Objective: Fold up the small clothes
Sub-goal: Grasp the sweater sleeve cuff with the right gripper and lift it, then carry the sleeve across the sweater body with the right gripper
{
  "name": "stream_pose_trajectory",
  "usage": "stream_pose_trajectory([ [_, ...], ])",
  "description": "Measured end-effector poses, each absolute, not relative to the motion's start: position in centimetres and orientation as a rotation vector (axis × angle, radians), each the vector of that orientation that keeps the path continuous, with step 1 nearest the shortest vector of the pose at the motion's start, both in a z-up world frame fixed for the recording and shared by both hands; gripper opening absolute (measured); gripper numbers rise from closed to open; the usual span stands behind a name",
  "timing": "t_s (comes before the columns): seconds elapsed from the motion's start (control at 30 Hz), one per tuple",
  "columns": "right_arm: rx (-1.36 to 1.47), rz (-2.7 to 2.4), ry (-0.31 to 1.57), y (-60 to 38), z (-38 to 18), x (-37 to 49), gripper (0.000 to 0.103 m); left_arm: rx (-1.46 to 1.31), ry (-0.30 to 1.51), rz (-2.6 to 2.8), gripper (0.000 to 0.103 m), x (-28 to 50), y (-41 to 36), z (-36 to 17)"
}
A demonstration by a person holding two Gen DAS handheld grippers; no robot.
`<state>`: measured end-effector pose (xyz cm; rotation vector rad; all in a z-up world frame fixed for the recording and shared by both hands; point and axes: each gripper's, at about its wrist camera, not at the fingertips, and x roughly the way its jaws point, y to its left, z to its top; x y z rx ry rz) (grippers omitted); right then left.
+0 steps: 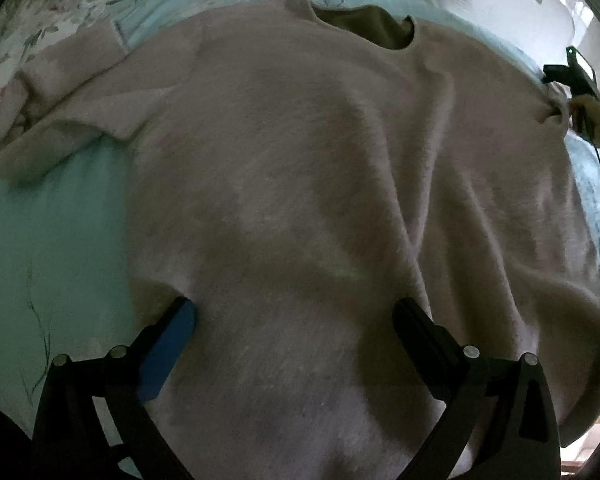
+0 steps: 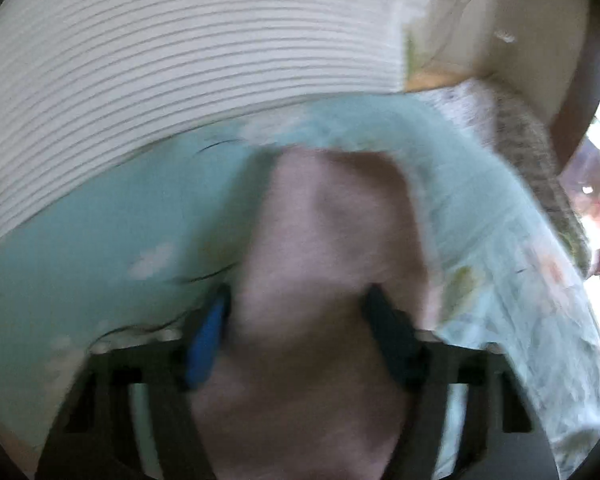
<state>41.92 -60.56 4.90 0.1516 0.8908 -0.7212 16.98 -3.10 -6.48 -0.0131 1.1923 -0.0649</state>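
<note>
A pale pink sweater (image 1: 300, 180) is lying spread over a mint floral bedsheet (image 1: 52, 232). The left gripper (image 1: 294, 320) is pointing steeply down, jaws wide, straddling its hem. The right gripper (image 2: 300, 312) is angling downward, half-open around a blurred sleeve (image 2: 332, 216), not pinching it.

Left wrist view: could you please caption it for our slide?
Open left tongs above a pink sweater spread on the teal bedsheet.
</note>
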Motion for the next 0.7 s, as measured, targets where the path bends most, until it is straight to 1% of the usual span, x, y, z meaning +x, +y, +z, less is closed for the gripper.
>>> stream_pose_trajectory([
  [0.03,0.2,-0.751,0.874,-61.9,4.9,41.2,0.039,-0.013,1.19,-0.067,0.101,17.2,-3.3,-6.4],
  [0.07,0.223,-0.76,0.87,-62.5,4.9,40.8,0.023,-0.016,1.19,-0.069,0.101,17.4,-3.2,-6.3],
  [0.1,0.262,-0.755,0.857,-63.1,5.0,40.2,0.015,-0.02,1.19,-0.068,0.101,17.6,-3.2,-6.4],
  [0.13,0.281,-0.74,0.846,-63.3,5.2,39.8,0.011,-0.021,1.189,-0.067,0.101,17.5,-3.4,-6.4],
  [0.23,0.371,-0.587,0.779,-62.4,6.5,38.1,0.01,-0.022,1.183,-0.067,0.101,17.3,-3.3,-6.1],
  [0.37,0.453,-0.38,0.753,-59.0,7.3,37.1,0.009,-0.067,1.168,-0.098,0.101,17.3,-3.0,-5.8],
  [0.47,0.47,-0.205,0.761,-54.1,7.6,35.9,0.009,-0.112,1.153,-0.13,0.101,16.8,-2.7,-5.0],
  [0.7,0.476,0.192,0.807,-35.7,7.5,33.6,0.009,-0.171,1.078,-0.162,0.101,14.9,-2.0,-3.3],
])
